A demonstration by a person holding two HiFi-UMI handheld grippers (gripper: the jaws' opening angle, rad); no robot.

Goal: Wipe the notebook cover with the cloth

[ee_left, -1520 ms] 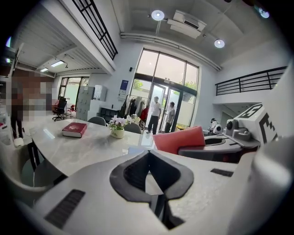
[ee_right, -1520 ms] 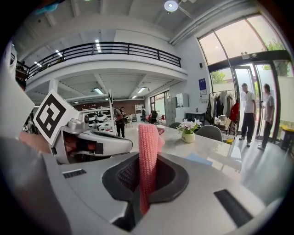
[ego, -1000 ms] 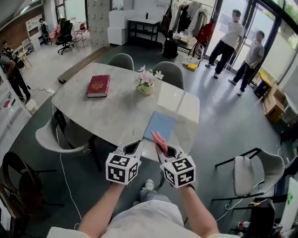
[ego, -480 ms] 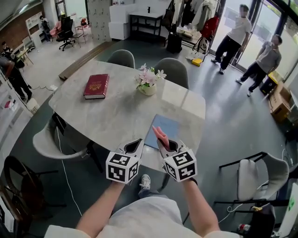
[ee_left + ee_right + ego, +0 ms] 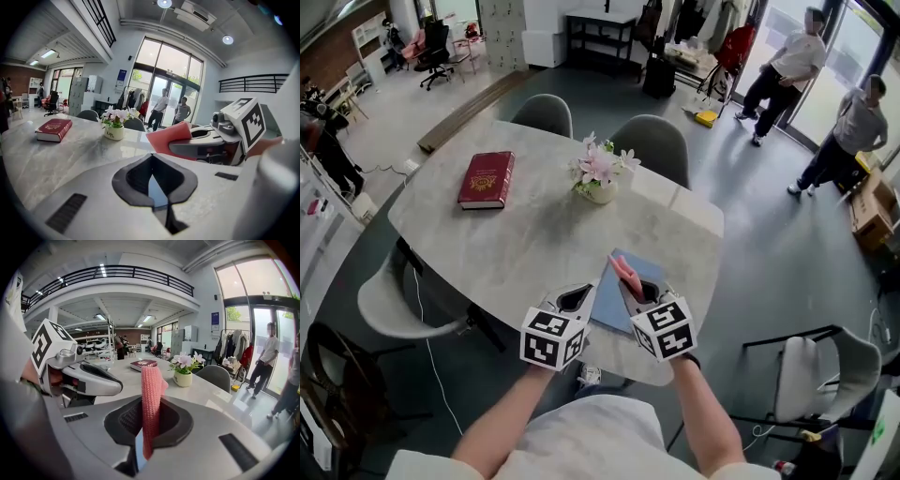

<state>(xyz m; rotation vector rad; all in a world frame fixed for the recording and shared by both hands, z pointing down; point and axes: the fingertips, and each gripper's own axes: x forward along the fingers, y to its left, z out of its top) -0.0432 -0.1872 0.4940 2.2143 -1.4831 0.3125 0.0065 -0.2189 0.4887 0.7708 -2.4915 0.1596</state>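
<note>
A light blue notebook [image 5: 607, 302] lies flat near the front edge of the marble table [image 5: 506, 244]. My right gripper [image 5: 630, 281] hovers over it, shut on a pink knitted cloth [image 5: 624, 271] that sticks up from the jaws. In the right gripper view the cloth [image 5: 151, 399] stands upright between the jaws, with a sliver of the notebook [image 5: 136, 446] below. My left gripper [image 5: 581, 294] is shut on nothing, just left of the right one, at the notebook's left edge. The left gripper view shows the cloth [image 5: 168, 137] in the right gripper's jaws.
A red book [image 5: 487, 179] lies at the table's far left. A flower pot [image 5: 600, 180] stands mid-table. Grey chairs [image 5: 654, 142] line the far side; a white chair [image 5: 817, 373] is to my right. Two people [image 5: 789, 58] stand by the glass doors.
Both grippers have moved forward over the table edge and now hang over the notebook. The right gripper still holds the cloth.
</note>
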